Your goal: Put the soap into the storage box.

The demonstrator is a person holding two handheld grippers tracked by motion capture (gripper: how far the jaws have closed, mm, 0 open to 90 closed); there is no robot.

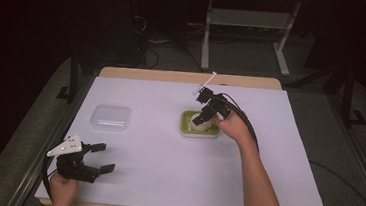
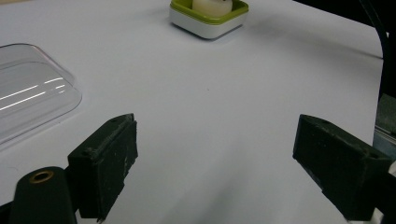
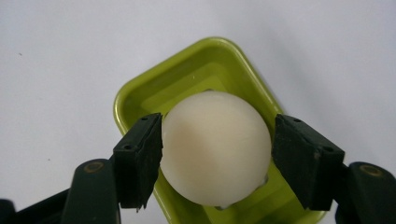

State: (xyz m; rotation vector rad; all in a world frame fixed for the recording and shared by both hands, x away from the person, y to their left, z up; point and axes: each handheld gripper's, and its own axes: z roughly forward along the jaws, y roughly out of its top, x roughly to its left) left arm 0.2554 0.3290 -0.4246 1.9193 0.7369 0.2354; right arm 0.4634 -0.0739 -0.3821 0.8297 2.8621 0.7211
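Left gripper (image 1: pixel 99 157) at near left table edge, jaws wide apart and empty, clear lid (image 1: pixel 111 117) just beyond it, right gripper (image 3: pixel 217 156) over green tray (image 3: pixel 205 65) mid-table, jaws flanking white ball (image 3: pixel 215 147) in tray, left jaw touching, right contact uncertain

A big white sheet (image 1: pixel 166 161) covers the table. A strip of light wood (image 1: pixel 173 76) shows along the far edge, at 12 o'clock. The floor (image 1: pixel 244 63) behind the table is grey and the room is dark. A white metal stand (image 1: pixel 250 33) sits on the floor at 12 o'clock. Black cables (image 1: pixel 145 49) lie on the floor at 11 o'clock. Grey rails (image 1: pixel 361 164) run along the table at 3 o'clock.
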